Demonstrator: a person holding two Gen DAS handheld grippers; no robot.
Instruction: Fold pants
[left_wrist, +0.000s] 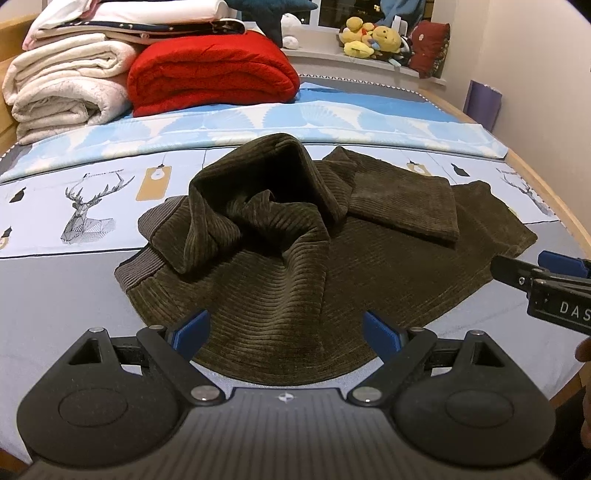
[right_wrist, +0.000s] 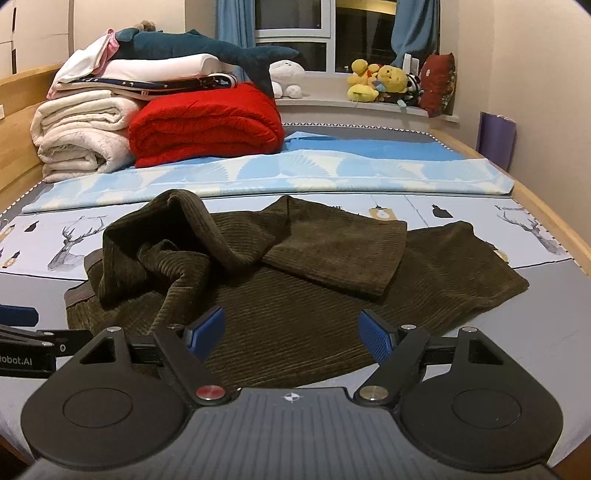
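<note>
Dark corduroy pants (left_wrist: 295, 258) lying crumpled in the middle of the frame, on the bed (left_wrist: 55, 288), over a sheet printed with deer. Not flat yet: one leg thrown back over the rest and bunched into a raised hump at centre left, a folded-over piece resting on top toward the upper right, the waistband at the left edge. Probably left so because folding has not properly begun; smoothing seems to be needed first.

Left hand-held gripper (left_wrist: 286, 334) at the bottom of its view, jaws wide apart, nothing between the pads, hanging just above the near edge of the cloth. Right hand-held gripper (right_wrist: 295, 334) likewise at the bottom of its view, jaws apart and empty, the near hem beneath them. Both placed side by side at the near hem, likely to pinch that edge at two points and pull the cloth straight.

Folded red blanket (left_wrist: 210, 72) and white blankets (left_wrist: 62, 85) stacked at upper left, well apart from the pants. Soft toys (right_wrist: 380, 83) on the window sill at upper right.
</note>
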